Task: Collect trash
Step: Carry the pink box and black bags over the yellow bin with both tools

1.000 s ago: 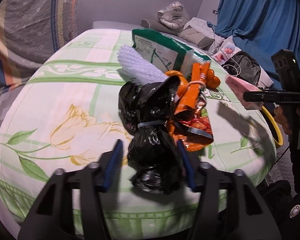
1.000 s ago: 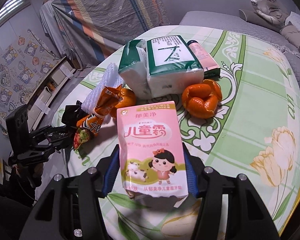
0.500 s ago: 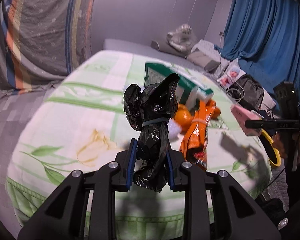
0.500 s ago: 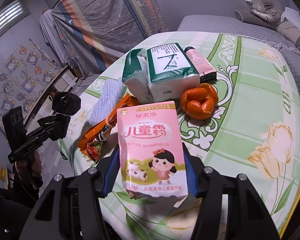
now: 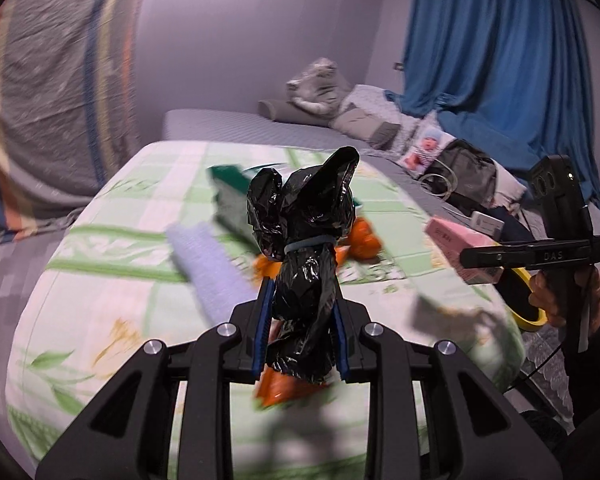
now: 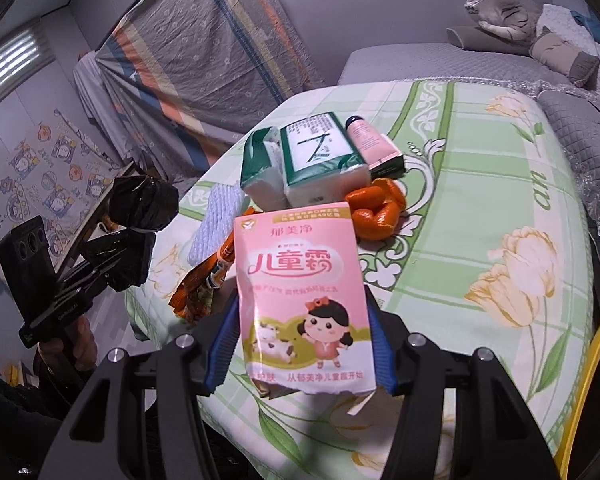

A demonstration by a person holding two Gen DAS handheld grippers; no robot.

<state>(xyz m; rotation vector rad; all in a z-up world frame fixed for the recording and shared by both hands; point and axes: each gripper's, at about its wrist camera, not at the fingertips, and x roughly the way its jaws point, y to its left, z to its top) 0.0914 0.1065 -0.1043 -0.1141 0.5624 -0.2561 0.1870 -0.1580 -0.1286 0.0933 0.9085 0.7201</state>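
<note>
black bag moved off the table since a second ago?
Yes. The black bag lay beside the orange wrapper on the table; now the left gripper, shut on it, holds it up, clear of the tabletop.

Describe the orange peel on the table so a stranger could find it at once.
Look at the round table with the green floral cloth. Just right of the green-and-white tissue packs lies the orange peel: curled, bright orange, unlike the flat orange wrapper.

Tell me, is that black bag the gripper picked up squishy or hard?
Probably squishy: the black bag is crinkled thin plastic, pinched in where the left gripper squeezes it. It looks light, since its top stands up by itself above the band. Its shiny surface might be a bit slippery.
</note>
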